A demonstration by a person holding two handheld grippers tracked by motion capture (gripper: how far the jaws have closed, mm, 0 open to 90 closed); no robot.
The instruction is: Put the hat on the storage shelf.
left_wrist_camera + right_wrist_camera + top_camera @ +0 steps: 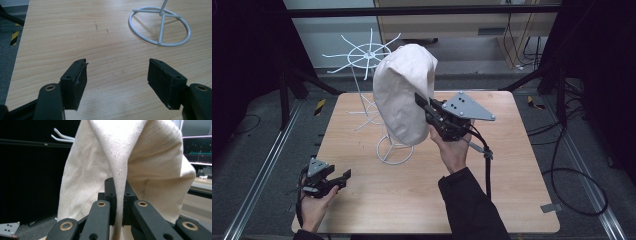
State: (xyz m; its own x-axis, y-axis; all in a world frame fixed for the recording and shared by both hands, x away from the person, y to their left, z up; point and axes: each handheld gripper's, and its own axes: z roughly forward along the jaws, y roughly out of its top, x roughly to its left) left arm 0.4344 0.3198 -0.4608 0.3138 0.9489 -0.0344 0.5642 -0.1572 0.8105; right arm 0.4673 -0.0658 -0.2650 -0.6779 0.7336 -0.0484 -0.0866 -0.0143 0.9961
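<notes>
We are in the middle of handling the cream cloth bag [404, 95], which hangs draped over a white wire stand [392, 148] just above the centre of the high view. The right gripper [419, 99] sits against the bag's right edge there, and in the right gripper view its jaws are pressed together on a fold of the fabric [120, 182] that runs down between them at the middle of the frame. So the grip is made, and we judge the step in hand to be either settling the bag onto the stand or drawing it off; the pictures do not tell us which.

The left gripper [343, 176] waits at the lower left of the high view, low over the table [512, 200] and well apart from the bag. Its jaws are spread with nothing between them, and the stand's ring base [160, 26] lies at the upper right of the left gripper view.

The next move calls for care with the pinch: any pull on the cloth could tip the light stand. We think the free gripper may need to steady the base first.
</notes>
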